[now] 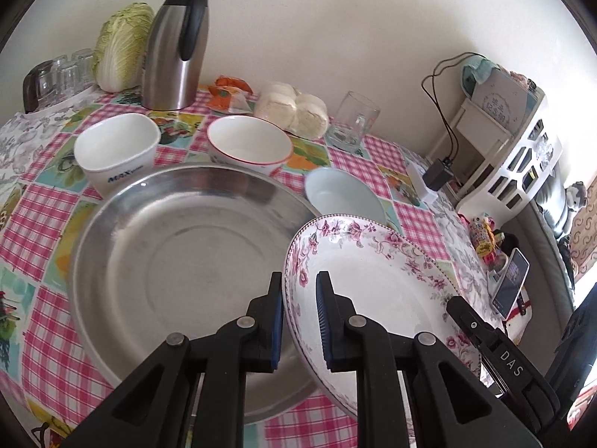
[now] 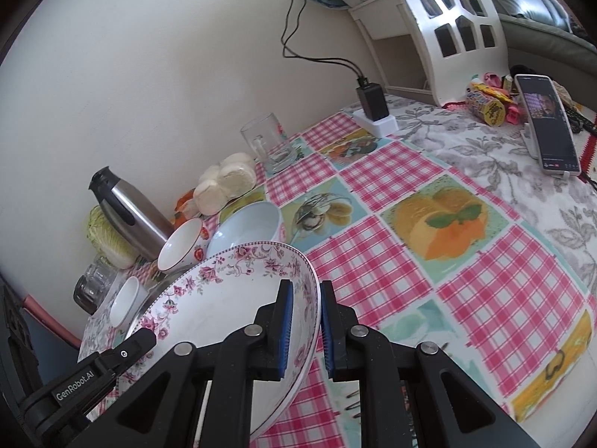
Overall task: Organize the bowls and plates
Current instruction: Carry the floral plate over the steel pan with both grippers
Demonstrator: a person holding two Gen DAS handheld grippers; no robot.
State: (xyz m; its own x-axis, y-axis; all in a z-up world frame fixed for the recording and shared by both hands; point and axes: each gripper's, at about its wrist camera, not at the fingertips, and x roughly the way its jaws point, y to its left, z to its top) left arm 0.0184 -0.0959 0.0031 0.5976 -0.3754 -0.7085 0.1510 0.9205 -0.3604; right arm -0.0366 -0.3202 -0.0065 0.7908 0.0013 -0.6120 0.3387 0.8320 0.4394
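Against a cream wall, a checked-cloth desk crowded with bowls, thermos and cabbage leaves open room only on its right half, as left tool and right tool clamp opposite rims of a floral plate tilted over the steel basin.

A plain cream wall runs behind the table, which wears a pink checked cloth with fruit pictures. At the table's far end stands a white shelf unit; a grey sofa sits beyond it. Soft daylight.
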